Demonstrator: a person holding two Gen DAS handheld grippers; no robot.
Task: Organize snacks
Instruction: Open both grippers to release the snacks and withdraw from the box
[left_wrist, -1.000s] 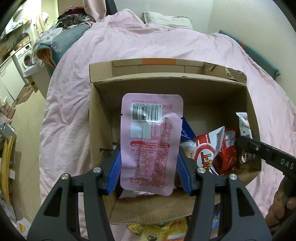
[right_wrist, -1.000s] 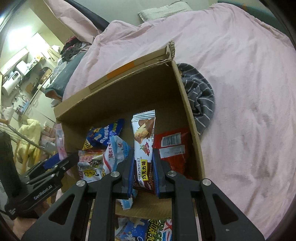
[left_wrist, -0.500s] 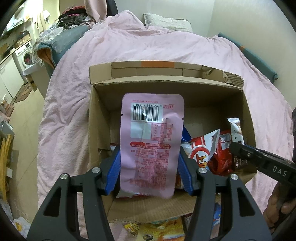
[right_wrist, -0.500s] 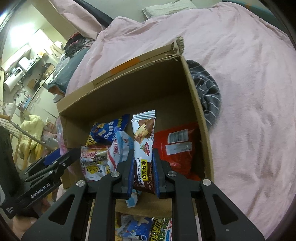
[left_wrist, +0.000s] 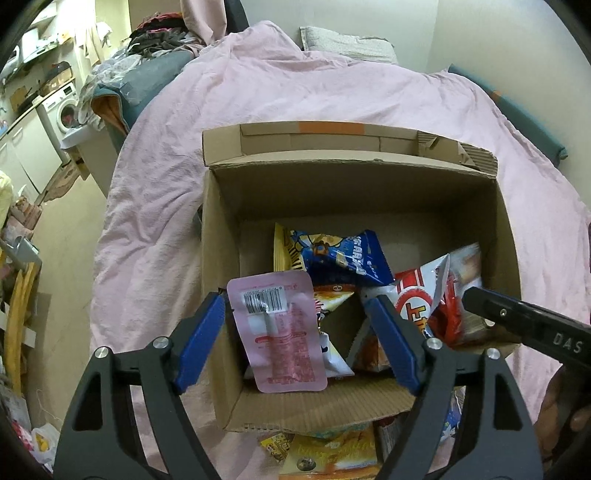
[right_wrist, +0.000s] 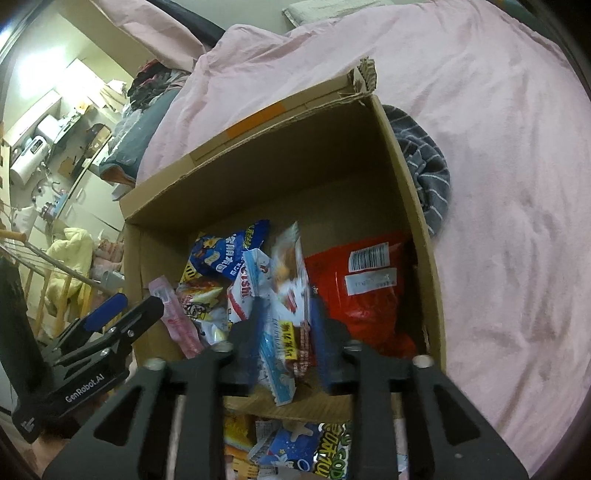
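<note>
An open cardboard box (left_wrist: 221, 221) sits on a pink bed cover. My left gripper (left_wrist: 297, 341) hovers over the box's near left corner, its jaws opening. The pink packet (left_wrist: 280, 332) has slipped low between the blue pads (left_wrist: 201, 339) and leans inside the box, free of them. My right gripper (right_wrist: 288, 332) is over the near right part of the box (right_wrist: 406, 177), jaws opening too. A blurred chocolate bar packet (right_wrist: 290, 280) drops between its fingers onto the other snacks. Each gripper shows in the other's view: right gripper (left_wrist: 517, 321), left gripper (right_wrist: 110, 321).
Inside the box lie a blue bag (left_wrist: 340, 258), a red-and-white bag (left_wrist: 417, 306) and a red packet (right_wrist: 362, 291). More snacks (right_wrist: 295, 443) lie on the bed before the box. A striped grey cloth (right_wrist: 428, 177) lies by its right wall. A hand (left_wrist: 565, 406) grips the right tool.
Both grippers have spread their jaws. The pink packet slid down from an upright grip into the box corner. The chocolate bar left the right pads and is falling.
</note>
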